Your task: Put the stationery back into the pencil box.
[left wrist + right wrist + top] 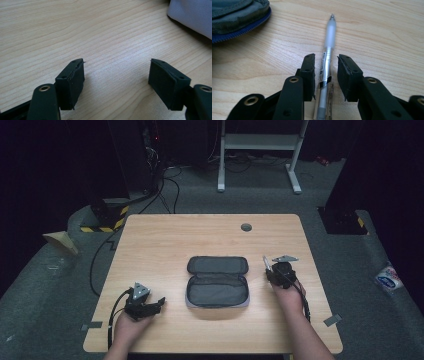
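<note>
Table: light wooden table top (165, 240); fills the middle of the high view; a small round grey grommet (246, 227) sits in its upper middle.

Case: grey fabric zip pencil case with a blue zipper edge (217, 281); lies flat and unzipped at the centre of the high view, lid flap toward the top of the frame; seen again at the upper left of the right gripper view (235, 17) and as a pale corner at the upper right of the left gripper view (193, 15).

Pen: slim silver pen with a frosted translucent grip and a black band (327, 62); lies on the wood in the centre of the right gripper view, tip toward the top of the frame; in the high view it shows as a thin pale sliver (267, 264) right of the case, well apart from it.

Right gripper (325, 72): right of centre in the high view (281, 270); jaws narrowed and straddling the pen's barrel; a thin gap is visible on each side, so the pads are not pressing on it.

Left gripper (116, 80): lower left of the high view (145, 305); jaws spread wide over bare wood; nothing between them; near the case's corner, not touching.
</note>
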Demonstrator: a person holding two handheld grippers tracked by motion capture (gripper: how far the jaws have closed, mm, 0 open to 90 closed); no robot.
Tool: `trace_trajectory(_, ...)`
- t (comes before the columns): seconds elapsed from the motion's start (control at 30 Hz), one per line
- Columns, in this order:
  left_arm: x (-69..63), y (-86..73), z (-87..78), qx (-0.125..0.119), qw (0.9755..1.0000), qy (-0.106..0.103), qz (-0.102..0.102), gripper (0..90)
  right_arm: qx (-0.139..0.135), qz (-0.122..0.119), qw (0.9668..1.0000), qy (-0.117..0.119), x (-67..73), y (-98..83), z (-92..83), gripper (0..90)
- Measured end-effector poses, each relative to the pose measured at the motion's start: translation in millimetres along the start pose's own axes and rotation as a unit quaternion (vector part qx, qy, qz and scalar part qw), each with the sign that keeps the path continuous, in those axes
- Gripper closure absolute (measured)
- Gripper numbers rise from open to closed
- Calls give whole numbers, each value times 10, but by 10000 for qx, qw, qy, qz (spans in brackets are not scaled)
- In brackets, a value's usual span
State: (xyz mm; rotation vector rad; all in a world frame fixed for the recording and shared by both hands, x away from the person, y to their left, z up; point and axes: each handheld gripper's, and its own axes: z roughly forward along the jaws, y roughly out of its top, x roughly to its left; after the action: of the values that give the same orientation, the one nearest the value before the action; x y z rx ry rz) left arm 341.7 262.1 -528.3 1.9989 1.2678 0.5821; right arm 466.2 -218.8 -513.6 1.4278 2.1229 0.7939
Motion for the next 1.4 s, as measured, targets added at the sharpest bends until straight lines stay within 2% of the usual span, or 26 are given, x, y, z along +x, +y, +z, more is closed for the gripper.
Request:
trace_trajectory(0.4,2,2,2,-1,10000,-5,7,290,11,112,9999,88,-4,-7,-4,737)
trace_trajectory(0.47,2,2,1,1,10000,-6,9,290,-18,76,9999,80,2,-12,-4,768)
trace_trajectory(0.7,2,2,2,-2,10000,-7,7,290,0,28,10000,25,36,-9,-10,785)
trace_trajectory(0.73,2,2,2,0,10000,-5,8,290,-1,-81,9999,-90,54,-6,-20,786)
trace_trajectory(0.77,2,2,1,1,10000,-5,9,290,-1,-81,9999,-90,54,-6,-20,786)
trace_trajectory(0.87,2,2,1,2,10000,-6,9,290,-94,-68,9999,-77,60,6,-66,786)
trace_trajectory(1.13,3,2,1,2,10000,-3,19,290,-267,-228,9994,6,122,32,-201,786)
trace_trajectory(1.4,-2,1,3,-10,10000,-1,-12,290,-341,-167,9993,45,120,56,-305,786)
